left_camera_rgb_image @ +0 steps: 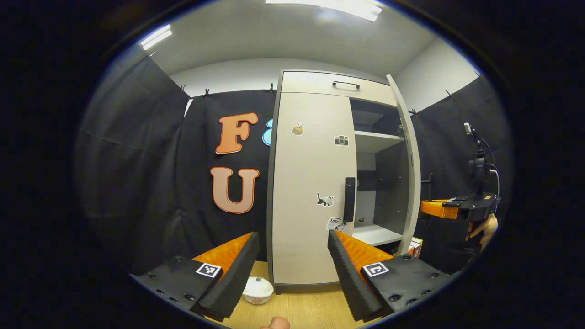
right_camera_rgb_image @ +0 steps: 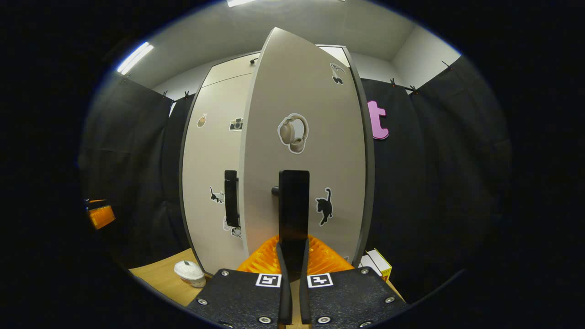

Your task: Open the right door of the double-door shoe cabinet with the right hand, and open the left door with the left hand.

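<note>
my right claw (right_camera_rgb_image: 292,256) is clamped on the right door's handle (right_camera_rgb_image: 294,205) — door ajar; my left claw (left_camera_rgb_image: 290,260) gapes apart, near the shut left door's handle (left_camera_rgb_image: 349,199).

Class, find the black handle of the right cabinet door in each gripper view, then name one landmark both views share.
Left gripper view: right door handle sits right of centre, beyond the open door's edge.
Right gripper view: right door handle sits at centre, clamped by the right gripper.
Shared landmark: camera sticker.

Two cabinet doors (left_camera_rgb_image: 313,192) (right_camera_rgb_image: 304,151) — two handles (left_camera_rgb_image: 349,199) (right_camera_rgb_image: 294,205), one bowl (left_camera_rgb_image: 257,290).
</note>
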A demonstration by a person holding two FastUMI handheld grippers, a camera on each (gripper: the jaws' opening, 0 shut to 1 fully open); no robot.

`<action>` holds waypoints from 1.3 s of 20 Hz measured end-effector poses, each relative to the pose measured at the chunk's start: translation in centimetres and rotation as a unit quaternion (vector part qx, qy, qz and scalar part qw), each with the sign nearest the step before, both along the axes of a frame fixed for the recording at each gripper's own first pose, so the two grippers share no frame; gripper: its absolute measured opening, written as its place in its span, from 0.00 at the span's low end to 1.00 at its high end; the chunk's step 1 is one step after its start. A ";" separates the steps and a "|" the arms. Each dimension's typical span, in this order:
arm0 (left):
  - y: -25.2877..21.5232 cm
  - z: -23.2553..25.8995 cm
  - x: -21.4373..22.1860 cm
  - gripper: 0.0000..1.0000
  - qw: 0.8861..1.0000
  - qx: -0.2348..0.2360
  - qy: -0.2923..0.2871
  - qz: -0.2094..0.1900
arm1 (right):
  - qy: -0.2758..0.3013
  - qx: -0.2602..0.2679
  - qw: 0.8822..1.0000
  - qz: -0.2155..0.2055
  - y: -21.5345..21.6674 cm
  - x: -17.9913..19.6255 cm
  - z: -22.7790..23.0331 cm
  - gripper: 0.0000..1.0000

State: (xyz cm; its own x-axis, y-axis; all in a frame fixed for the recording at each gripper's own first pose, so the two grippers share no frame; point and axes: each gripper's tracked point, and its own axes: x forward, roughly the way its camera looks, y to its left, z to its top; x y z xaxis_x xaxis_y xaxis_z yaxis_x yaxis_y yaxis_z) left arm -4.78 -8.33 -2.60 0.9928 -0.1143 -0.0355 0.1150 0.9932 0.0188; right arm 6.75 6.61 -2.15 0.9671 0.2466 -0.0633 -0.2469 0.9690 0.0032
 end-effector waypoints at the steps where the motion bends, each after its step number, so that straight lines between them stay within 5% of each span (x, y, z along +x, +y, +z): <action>1: -0.3 0.0 0.0 0.96 1.000 0.002 -0.001 -0.003 | -0.002 0.002 1.000 -0.003 -0.5 -0.2 0.1 0.06; 13: -3.0 -0.1 0.9 0.96 1.000 -0.004 -0.004 -0.026 | -0.021 -0.018 0.992 -0.120 -10.3 -2.4 0.7 0.00; 26: -8.5 -0.1 1.6 0.96 0.998 -0.007 -0.004 -0.068 | -0.029 -0.011 0.989 -0.147 -16.5 -4.4 0.5 0.00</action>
State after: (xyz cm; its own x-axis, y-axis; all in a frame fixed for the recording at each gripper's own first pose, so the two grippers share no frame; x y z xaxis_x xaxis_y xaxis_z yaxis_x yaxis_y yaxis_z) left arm -3.22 -16.81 -2.69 0.9681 -0.2491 -0.0255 0.2493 0.9684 0.0061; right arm 2.31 -9.89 -1.62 0.9989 -0.0471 -0.0077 0.0469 0.9986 -0.0256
